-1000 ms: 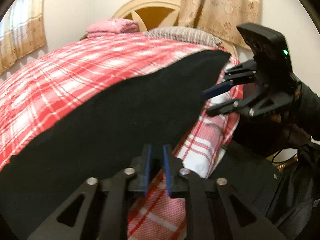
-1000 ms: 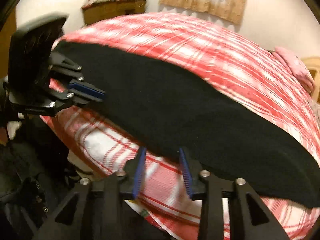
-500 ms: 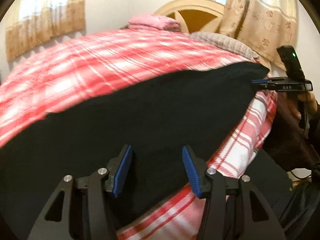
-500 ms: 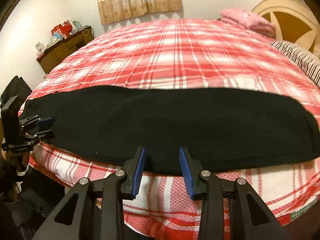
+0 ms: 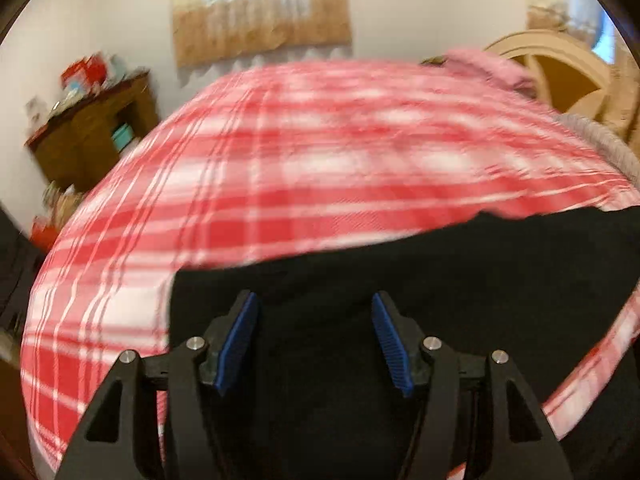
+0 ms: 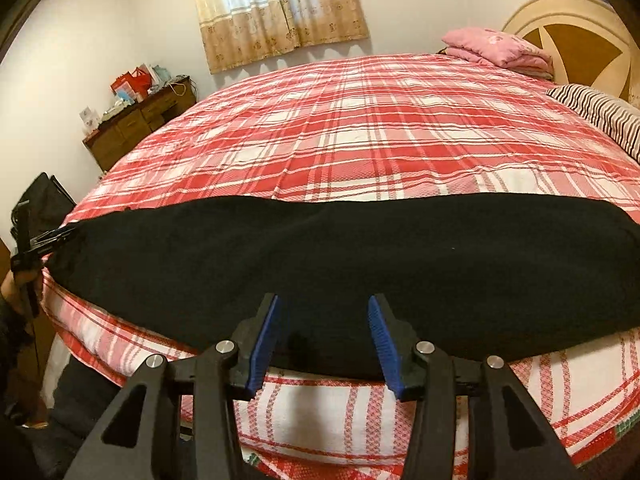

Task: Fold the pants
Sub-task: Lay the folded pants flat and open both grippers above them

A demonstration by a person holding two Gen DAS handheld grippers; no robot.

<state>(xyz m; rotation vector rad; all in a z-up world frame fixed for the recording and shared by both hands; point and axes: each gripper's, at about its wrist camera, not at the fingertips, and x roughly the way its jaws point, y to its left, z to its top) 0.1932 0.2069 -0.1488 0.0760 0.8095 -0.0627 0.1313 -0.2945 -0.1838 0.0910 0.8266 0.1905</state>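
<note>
Black pants [image 6: 340, 260] lie flat as one long strip across the near edge of a red plaid bed [image 6: 360, 128]. My right gripper [image 6: 322, 336] hovers over the middle of the strip's near edge. Its jaws are opening and the blue pads [image 6: 264, 340] stand apart with cloth below them, not pinched. In the blurred left wrist view, my left gripper [image 5: 314, 336] is over the pants' left end [image 5: 280, 300]. Its jaws are also opening, and nothing is gripped. The right wrist view shows that left gripper [image 6: 44, 240] edge-on at the strip's far-left tip.
A wooden dresser [image 6: 136, 120] with clutter stands beyond the bed's left corner. A folded pink blanket [image 6: 496, 48], a striped pillow [image 6: 600, 112] and a round headboard [image 6: 580, 40] are at the right. A dark object [image 6: 44, 200] sits by the bed's left corner, near a hand [image 6: 16, 284].
The left gripper let go of the pants' edge, its jaws spread wide, and it swung fast to the strip's left end. The right view rolled level and its jaws widened a little.
</note>
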